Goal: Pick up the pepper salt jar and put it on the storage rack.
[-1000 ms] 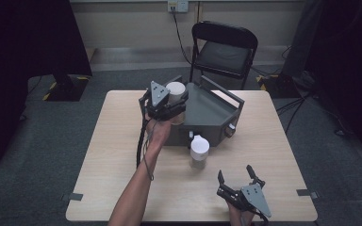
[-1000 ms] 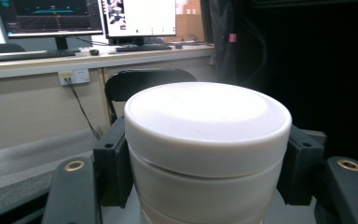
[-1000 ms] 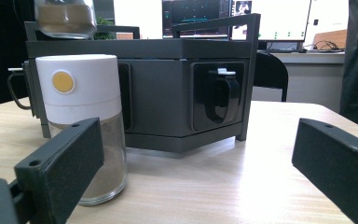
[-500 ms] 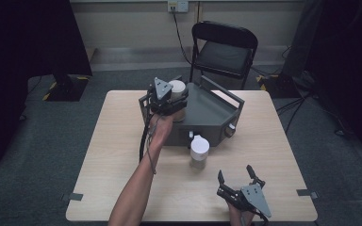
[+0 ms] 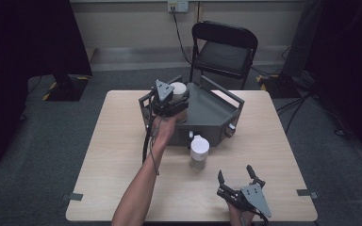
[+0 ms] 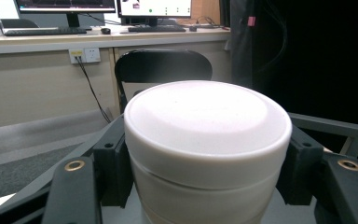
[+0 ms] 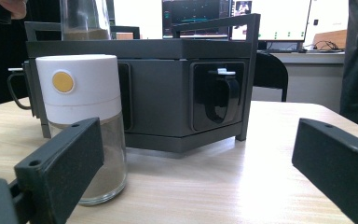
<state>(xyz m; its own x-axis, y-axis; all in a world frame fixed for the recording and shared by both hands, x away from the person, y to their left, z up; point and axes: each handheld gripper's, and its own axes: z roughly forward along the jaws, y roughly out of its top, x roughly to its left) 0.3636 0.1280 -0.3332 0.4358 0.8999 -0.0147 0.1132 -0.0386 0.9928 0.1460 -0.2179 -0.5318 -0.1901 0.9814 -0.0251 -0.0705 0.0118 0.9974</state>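
Observation:
My left gripper (image 5: 173, 100) is shut on a jar with a white cap (image 5: 179, 88) and holds it upright over the left part of a dark grey rack (image 5: 214, 128). In the left gripper view both pads (image 6: 116, 172) press on the sides of the cap (image 6: 207, 135). A second white-capped glass jar (image 5: 199, 150) with brown powder stands on the table just in front of the rack. My right gripper (image 5: 237, 178) rests open near the table's front edge, pointed at that jar (image 7: 81, 135) and the rack (image 7: 182, 93), with nothing between its jaws.
The wooden table (image 5: 118, 165) has free room on its left and right sides. A black folding chair (image 5: 224, 52) stands behind the table's far edge. A cable hangs from the left gripper along the forearm (image 5: 147, 141).
The left gripper with its jar has drifted slightly to the right above the rack. The right gripper and the standing jar have not moved.

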